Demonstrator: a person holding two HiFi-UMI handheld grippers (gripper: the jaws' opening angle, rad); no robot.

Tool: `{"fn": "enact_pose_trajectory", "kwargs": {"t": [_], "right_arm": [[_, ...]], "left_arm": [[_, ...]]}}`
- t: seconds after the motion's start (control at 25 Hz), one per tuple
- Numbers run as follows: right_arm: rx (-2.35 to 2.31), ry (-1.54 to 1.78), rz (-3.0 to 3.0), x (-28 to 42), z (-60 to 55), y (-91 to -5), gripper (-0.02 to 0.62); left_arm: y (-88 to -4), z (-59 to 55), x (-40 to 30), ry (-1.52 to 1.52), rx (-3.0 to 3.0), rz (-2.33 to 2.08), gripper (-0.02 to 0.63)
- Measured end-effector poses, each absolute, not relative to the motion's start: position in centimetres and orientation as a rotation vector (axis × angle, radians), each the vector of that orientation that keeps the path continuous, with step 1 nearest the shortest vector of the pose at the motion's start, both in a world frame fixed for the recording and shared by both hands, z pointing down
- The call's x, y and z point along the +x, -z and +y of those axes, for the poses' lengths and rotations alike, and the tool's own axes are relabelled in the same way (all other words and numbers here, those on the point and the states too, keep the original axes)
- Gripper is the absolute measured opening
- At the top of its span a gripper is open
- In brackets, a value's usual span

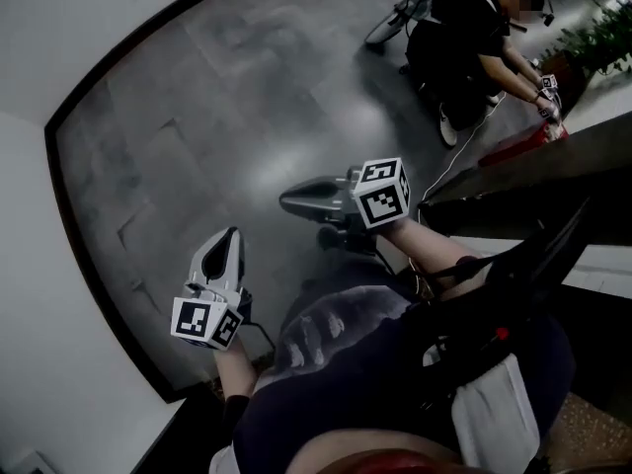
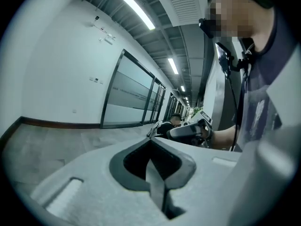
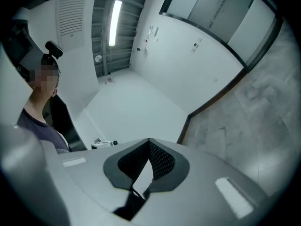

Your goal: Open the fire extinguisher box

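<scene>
Both jaw pairs are closed on nothing: the left hand-held gripper [image 1: 233, 237] and right hand-held gripper [image 1: 286, 201] hang above the floor [image 1: 197, 117]. We cannot confirm the fire extinguisher box; a red object [image 1: 523, 146] by the crouching person [image 1: 464, 47] may be it. We advise finding its door, then parting one hand-held gripper's jaws before approach.

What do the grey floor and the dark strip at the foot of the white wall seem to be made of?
Grey floor: probably polished stone or ceramic tiles; thin joint lines, mottled surface, soft sheen of reflected light.
Dark strip under the white wall: smooth, matte skirting, perhaps painted wood or plastic; the look leaves it open.
</scene>
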State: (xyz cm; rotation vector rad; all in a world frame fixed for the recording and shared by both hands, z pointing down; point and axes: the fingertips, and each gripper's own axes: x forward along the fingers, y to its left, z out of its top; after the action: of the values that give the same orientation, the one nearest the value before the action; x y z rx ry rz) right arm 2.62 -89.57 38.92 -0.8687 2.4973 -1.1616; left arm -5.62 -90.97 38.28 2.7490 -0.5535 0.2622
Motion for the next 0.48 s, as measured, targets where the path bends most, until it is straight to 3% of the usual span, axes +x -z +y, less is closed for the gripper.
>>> {"fn": "enact_pose_trajectory", "kwargs": {"t": [0.48], "right_arm": [[-0.600,1.233,2.498,4.8,-95.5,-39.3,0.002]], "left_arm": [[-37.4,-94.3,-3.3,-0.460,2.733,-0.778,-0.002]]}}
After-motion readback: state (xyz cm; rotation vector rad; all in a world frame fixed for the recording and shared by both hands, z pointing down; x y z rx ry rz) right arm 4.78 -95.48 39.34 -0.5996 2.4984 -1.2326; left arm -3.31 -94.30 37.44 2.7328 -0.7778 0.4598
